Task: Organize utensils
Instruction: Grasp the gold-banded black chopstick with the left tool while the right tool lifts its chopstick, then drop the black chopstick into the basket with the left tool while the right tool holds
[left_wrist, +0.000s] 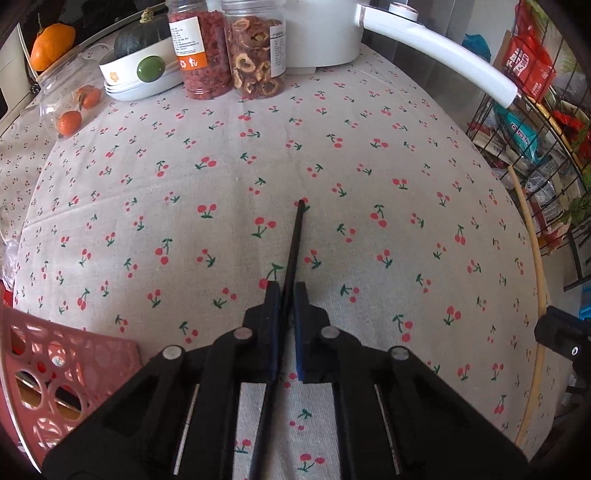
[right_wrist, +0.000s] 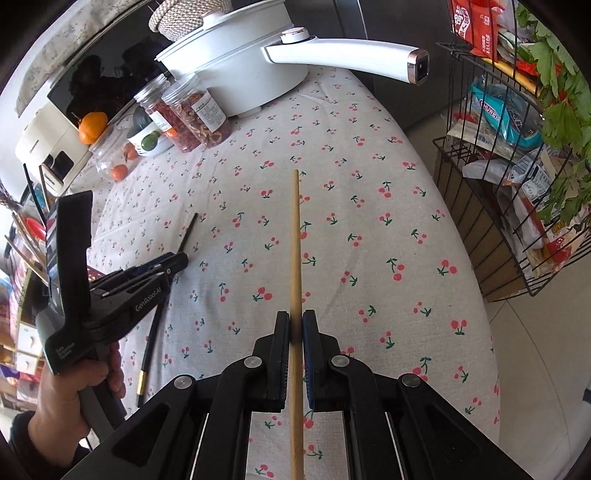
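Observation:
My left gripper (left_wrist: 287, 290) is shut on a black chopstick (left_wrist: 295, 236), which points forward over the cherry-print tablecloth (left_wrist: 369, 155). The same chopstick (right_wrist: 190, 230) and left gripper (right_wrist: 179, 260) show at the left of the right wrist view. My right gripper (right_wrist: 296, 318) is shut on a light wooden chopstick (right_wrist: 294, 236) that points forward above the cloth. This wooden chopstick (left_wrist: 532, 332) and part of the right gripper (left_wrist: 557, 332) show at the right edge of the left wrist view. A pink perforated basket (left_wrist: 55, 369) sits at the lower left.
At the back stand two jars of dried fruit (left_wrist: 225, 48), a white pot with a long handle (left_wrist: 436, 48), a bowl with a squash (left_wrist: 140, 62) and a clear jar of small oranges (left_wrist: 70, 107). A wire rack of snack packets (right_wrist: 517, 147) stands right of the table.

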